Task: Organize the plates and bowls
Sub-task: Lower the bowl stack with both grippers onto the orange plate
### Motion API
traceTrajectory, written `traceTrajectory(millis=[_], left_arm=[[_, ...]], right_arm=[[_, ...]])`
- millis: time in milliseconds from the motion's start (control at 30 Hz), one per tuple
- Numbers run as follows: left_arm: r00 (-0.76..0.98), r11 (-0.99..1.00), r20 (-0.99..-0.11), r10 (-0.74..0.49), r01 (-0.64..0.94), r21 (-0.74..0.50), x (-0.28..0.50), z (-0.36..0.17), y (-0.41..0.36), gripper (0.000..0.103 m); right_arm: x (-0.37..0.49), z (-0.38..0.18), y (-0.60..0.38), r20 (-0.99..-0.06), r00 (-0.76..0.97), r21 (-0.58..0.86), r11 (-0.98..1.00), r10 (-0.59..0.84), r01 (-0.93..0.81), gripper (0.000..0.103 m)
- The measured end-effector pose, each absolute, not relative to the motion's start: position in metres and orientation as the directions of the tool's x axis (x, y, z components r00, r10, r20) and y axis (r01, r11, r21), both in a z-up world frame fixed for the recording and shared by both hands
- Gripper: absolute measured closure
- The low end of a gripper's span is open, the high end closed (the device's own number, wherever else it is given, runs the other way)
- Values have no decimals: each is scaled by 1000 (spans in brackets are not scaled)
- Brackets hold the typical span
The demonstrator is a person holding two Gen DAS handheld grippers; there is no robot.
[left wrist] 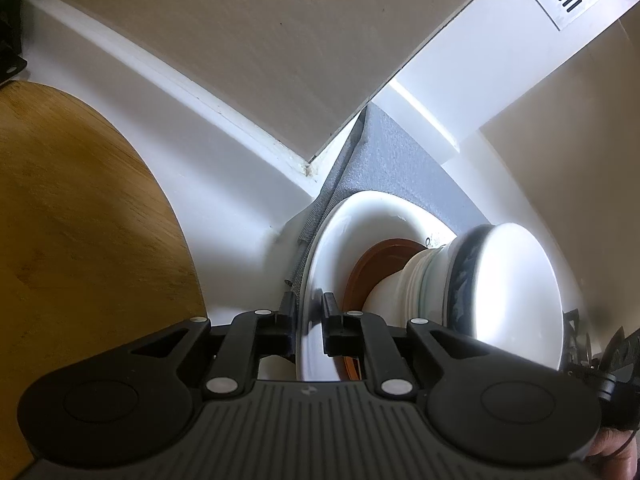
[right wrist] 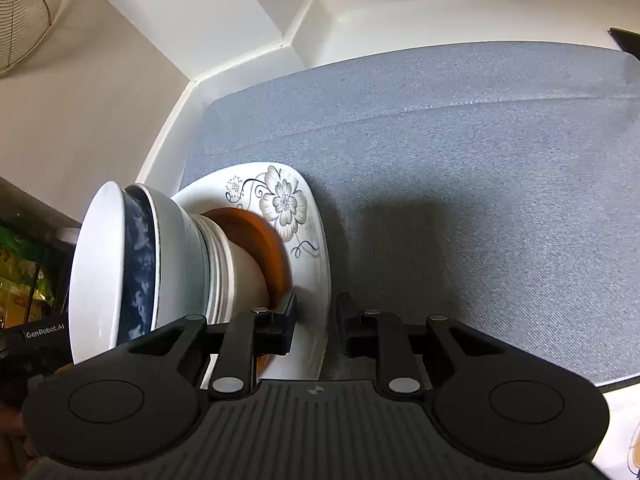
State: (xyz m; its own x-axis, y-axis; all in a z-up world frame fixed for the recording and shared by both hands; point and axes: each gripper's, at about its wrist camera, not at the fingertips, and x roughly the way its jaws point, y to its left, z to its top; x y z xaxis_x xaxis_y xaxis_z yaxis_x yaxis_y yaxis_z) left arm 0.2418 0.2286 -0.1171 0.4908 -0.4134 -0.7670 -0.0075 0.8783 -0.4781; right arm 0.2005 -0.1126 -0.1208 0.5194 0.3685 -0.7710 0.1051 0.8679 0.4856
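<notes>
A: Bright daylight. Glare blows out the top white bowl (left wrist: 516, 280) in the left view.

B: Fisheye bends the far wall edges. Soft shadow on the grey mat (right wrist: 440, 160); near bowl rim slightly blurred.

White counter (right wrist: 168, 152) runs along the wall and into a corner. Grey mat (right wrist: 480, 160) lies flat on it, creased across the middle. White flowered plate (right wrist: 280, 200) sits at the mat's left end. Round wooden board (left wrist: 80, 220) rests on the counter beside the mat.
</notes>
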Motion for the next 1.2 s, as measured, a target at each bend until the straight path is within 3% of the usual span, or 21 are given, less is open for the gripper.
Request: traceTrajectory(millis=[133,267,433,767,1200], left_arm=[[480,879,-770,-420,4,-477,245,-120,225,86],[486,893,-775,-403,22,-450,244,-119,219,86],[488,899,-778,-395,30,-438,244,-118,216,85],[527,940,-792,-308,38,-340,236,-107,193,86],[520,942,-792,-319,80,-326,227,-110,134,87]], right_arm=[[202,-123,-117,-764,518,506,855,385,111,78],[203,-125,-119,-762,515,514,850,392,114,70],[203,-128,-122,-739,518,551,829,430,97,83],[197,-129,-128,-722,532,559,826,442,73,84],[175,-131,-168,-725,532,561,823,436,90,85]])
